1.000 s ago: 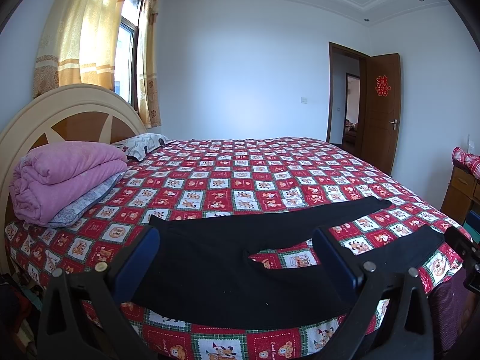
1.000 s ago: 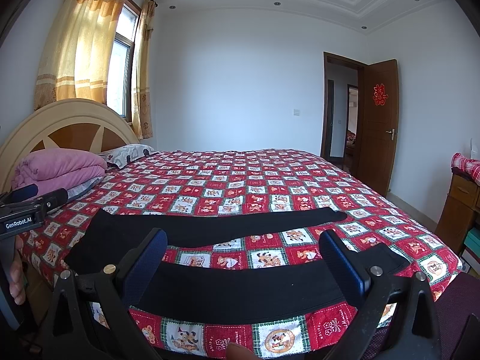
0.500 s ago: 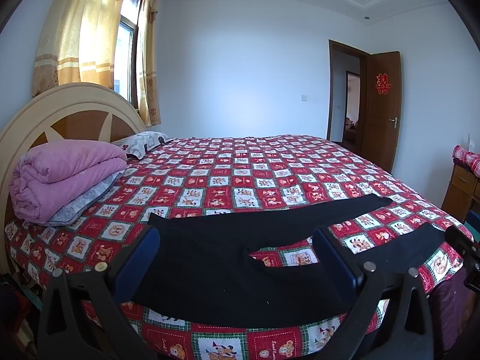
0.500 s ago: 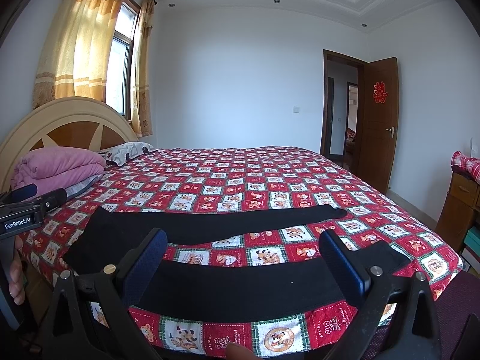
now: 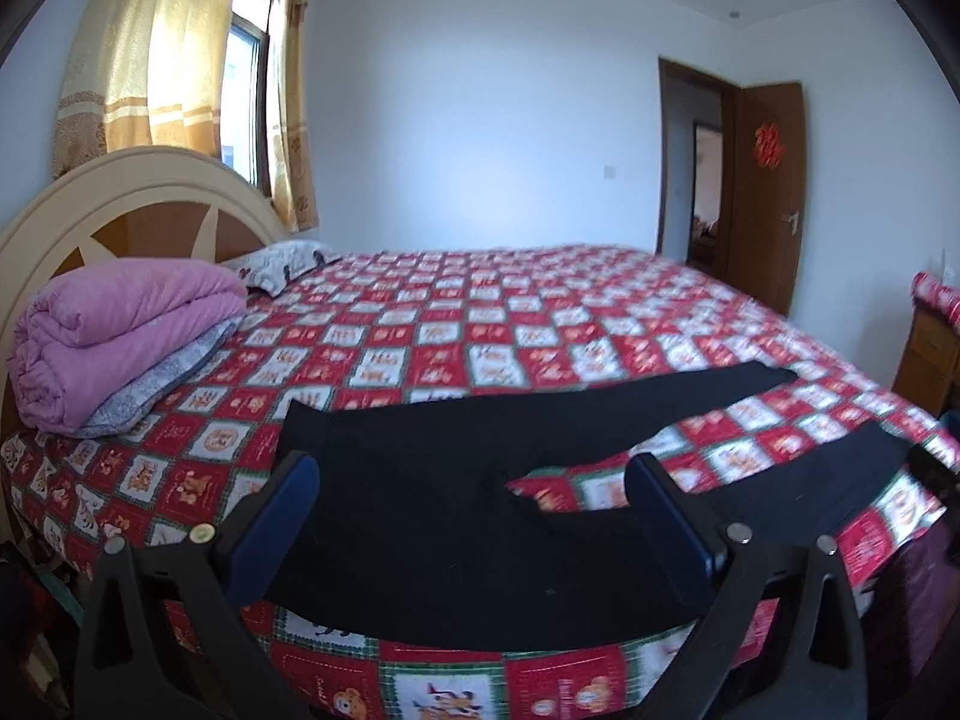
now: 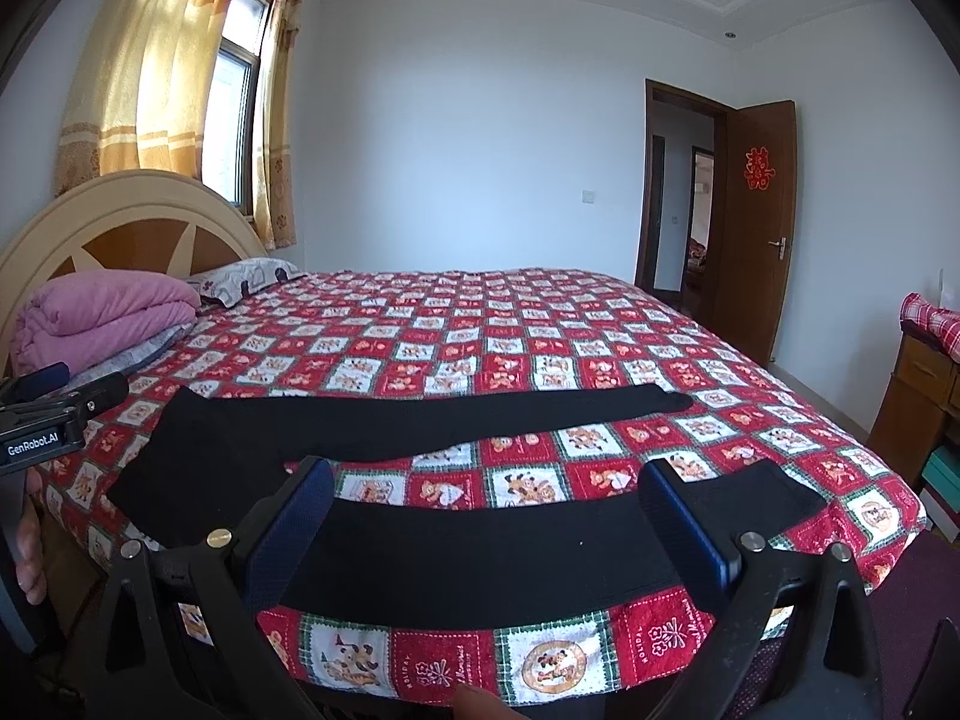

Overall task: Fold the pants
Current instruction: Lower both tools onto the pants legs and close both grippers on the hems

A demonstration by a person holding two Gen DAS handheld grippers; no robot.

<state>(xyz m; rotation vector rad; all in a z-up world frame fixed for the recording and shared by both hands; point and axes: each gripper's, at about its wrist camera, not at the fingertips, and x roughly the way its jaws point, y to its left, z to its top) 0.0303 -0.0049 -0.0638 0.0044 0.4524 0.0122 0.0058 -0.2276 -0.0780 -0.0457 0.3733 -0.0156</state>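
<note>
Item: black pants, one pair, lay flat and unfolded on the bed along its near edge, waistband toward the headboard end, the two legs running toward the foot end and splayed apart, a strip of the red patchwork bedspread showing between them. The nearer leg lay just beside the near edge of the bed; the farther leg lay further in, its cuff ending well short of the foot end. Left hand-held gripper: fingers spread wide, holding nothing, poised over the near edge above the seat and crotch of the pants; contact with the cloth could not be told. Right hand-held gripper: fingers likewise spread wide, holding nothing, poised over the near edge above the nearer leg. The left unit also showed at the left margin of the right wrist view, with part of a person's hand below it. Also on the bed: folded pink quilt at the near headboard corner, over a grey layer, and a patterned pillow just beyond it against the headboard. Surroundings: curtained window behind the headboard, open brown door past the foot end, wooden cabinet at the right margin. The left wrist view was blurred.
</note>
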